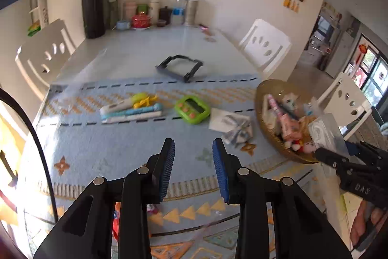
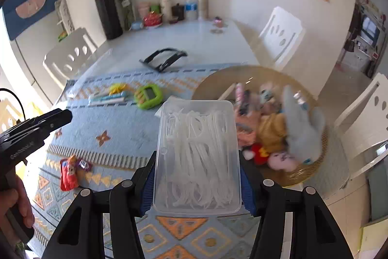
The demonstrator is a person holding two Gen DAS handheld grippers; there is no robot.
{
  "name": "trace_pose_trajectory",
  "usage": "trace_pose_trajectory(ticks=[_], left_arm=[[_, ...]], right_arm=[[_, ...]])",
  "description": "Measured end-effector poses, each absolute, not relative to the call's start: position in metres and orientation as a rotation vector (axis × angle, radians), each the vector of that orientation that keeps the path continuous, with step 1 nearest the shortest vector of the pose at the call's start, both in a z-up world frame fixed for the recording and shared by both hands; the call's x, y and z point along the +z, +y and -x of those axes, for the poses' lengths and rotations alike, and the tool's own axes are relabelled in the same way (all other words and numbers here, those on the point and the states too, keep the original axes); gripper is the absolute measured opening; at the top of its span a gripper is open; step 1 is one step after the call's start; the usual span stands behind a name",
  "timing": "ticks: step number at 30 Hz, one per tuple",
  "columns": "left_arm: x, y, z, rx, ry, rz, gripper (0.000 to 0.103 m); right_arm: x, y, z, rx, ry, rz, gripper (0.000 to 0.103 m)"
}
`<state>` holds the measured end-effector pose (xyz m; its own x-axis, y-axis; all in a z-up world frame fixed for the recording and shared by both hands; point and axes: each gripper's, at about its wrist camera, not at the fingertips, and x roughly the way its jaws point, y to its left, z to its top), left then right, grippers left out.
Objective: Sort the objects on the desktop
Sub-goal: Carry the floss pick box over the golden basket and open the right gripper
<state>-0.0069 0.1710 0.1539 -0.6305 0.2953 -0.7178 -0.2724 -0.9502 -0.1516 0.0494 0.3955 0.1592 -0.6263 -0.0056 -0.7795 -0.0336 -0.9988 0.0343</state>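
My right gripper point(image 2: 196, 158) is shut on a clear plastic box of white floss picks point(image 2: 197, 154), held above the patterned blue mat just left of the woven basket point(image 2: 213, 84). The left wrist view shows that box point(image 1: 326, 130) at the basket's near rim point(image 1: 264, 94), with the right gripper point(image 1: 337, 149) behind it. My left gripper point(image 1: 193, 145) hovers over the mat with its blue pads apart and nothing between them. On the mat lie a green timer point(image 1: 192, 109), several pen-like sticks point(image 1: 131, 111), a yellow toy point(image 1: 143, 100) and a ribboned white packet point(image 1: 232, 124).
The basket holds plush toys point(image 2: 271, 130) and small packets. A red snack packet point(image 2: 68, 174) and a purple one point(image 2: 83, 164) lie near the mat's front left. A black folding stand point(image 1: 180, 67) sits mid-table. Bottles and jars point(image 1: 179, 9) line the far end; white chairs point(image 1: 266, 43) flank the table.
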Motion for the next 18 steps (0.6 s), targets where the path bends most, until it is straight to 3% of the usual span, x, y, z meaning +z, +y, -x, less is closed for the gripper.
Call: trace_pose_trajectory(ticks=[18], left_arm=[[0.164, 0.275, 0.001, 2.451, 0.080, 1.123, 0.030]], right_arm=[[0.182, 0.480, -0.007, 2.731, -0.019, 1.238, 0.057]])
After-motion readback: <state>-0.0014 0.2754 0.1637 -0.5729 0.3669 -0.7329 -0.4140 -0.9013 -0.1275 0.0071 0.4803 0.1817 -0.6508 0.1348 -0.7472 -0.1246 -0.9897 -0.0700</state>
